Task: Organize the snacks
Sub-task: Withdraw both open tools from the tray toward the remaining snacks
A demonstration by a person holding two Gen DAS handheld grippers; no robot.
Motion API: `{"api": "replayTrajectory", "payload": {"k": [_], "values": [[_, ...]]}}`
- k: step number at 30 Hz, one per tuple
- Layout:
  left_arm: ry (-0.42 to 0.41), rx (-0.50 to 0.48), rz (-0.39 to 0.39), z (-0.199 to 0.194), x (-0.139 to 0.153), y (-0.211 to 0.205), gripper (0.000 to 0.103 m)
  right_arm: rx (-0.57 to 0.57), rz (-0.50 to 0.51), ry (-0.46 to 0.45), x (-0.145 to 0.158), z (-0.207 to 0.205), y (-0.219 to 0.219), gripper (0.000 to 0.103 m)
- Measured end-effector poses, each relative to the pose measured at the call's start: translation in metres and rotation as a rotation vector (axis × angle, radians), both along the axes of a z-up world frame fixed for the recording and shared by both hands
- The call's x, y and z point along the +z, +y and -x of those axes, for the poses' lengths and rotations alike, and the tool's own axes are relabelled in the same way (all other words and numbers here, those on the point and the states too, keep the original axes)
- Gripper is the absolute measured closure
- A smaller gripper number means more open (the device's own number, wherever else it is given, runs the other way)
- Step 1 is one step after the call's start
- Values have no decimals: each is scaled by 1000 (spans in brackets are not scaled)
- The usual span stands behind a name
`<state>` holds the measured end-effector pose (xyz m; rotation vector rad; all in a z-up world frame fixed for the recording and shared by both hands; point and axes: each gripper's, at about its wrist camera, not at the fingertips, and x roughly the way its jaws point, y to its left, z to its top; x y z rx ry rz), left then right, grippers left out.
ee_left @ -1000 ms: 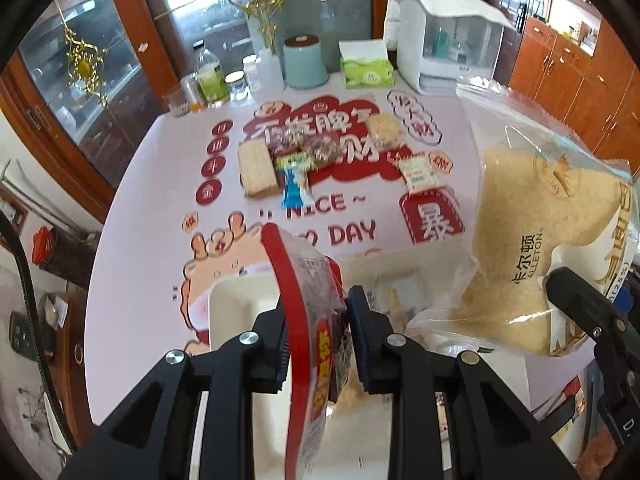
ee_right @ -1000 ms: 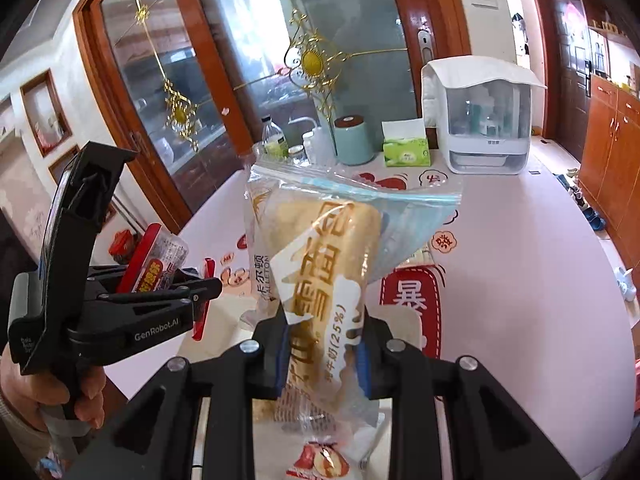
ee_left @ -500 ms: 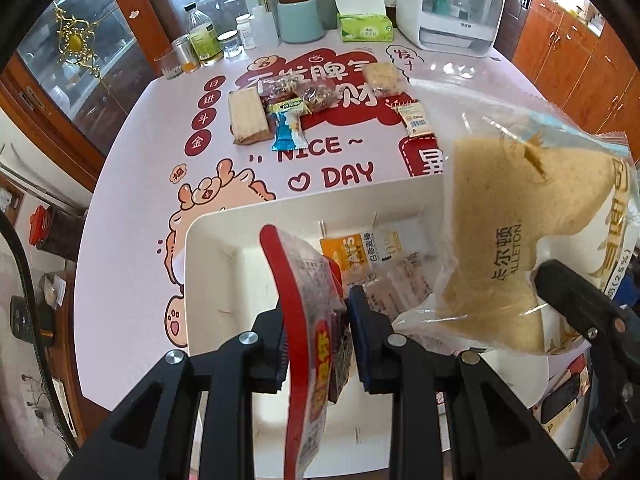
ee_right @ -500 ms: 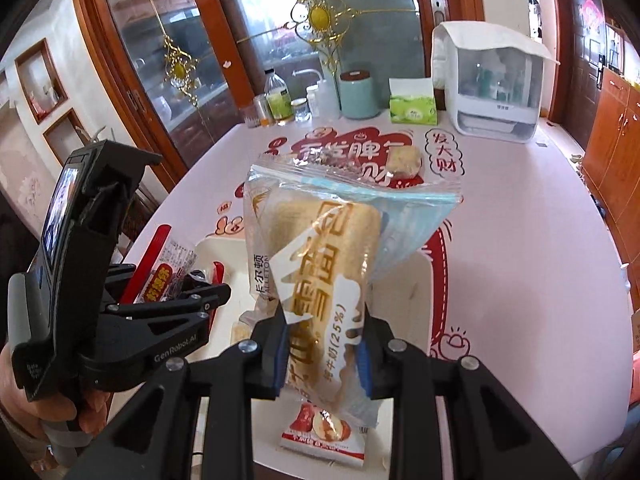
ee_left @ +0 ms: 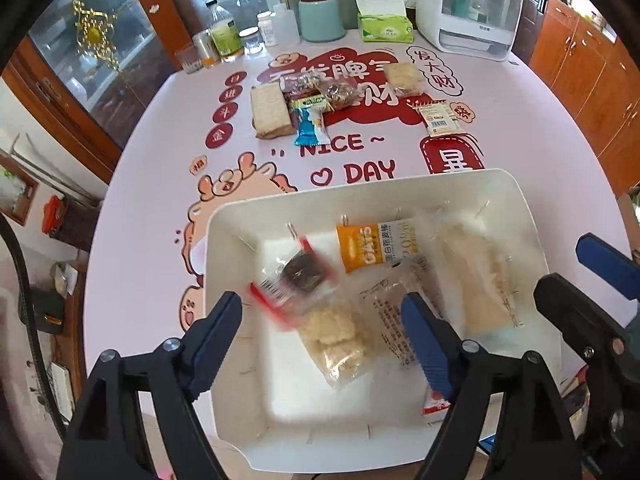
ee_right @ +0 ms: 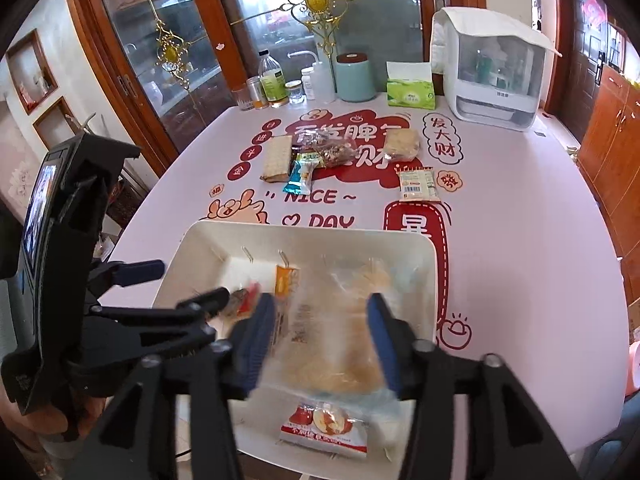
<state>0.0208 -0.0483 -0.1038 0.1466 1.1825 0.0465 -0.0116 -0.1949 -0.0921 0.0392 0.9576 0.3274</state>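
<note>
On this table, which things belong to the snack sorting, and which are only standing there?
Belong to the job:
- white tray, with snacks already inside
- loose snacks: cracker pack, blue wafer pack, nut packs, rice cake pack, small sachet

Only standing there:
- tissue box
- teal canister
- bottles and jars
- white appliance

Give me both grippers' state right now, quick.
Left gripper: jaws opening, holding nothing; red-edged snack pack lies released in the white bin.
Right gripper: jaws opening, bread bag between them, not gripped.
</note>
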Motion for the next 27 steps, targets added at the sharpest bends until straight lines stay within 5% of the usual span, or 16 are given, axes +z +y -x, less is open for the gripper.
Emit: {"api": "replayTrajectory", "payload": {"k": [27], "values": [[19, 36, -12, -6, -7, 12, 20, 3, -25, 19, -5, -1, 8, 48]]}}
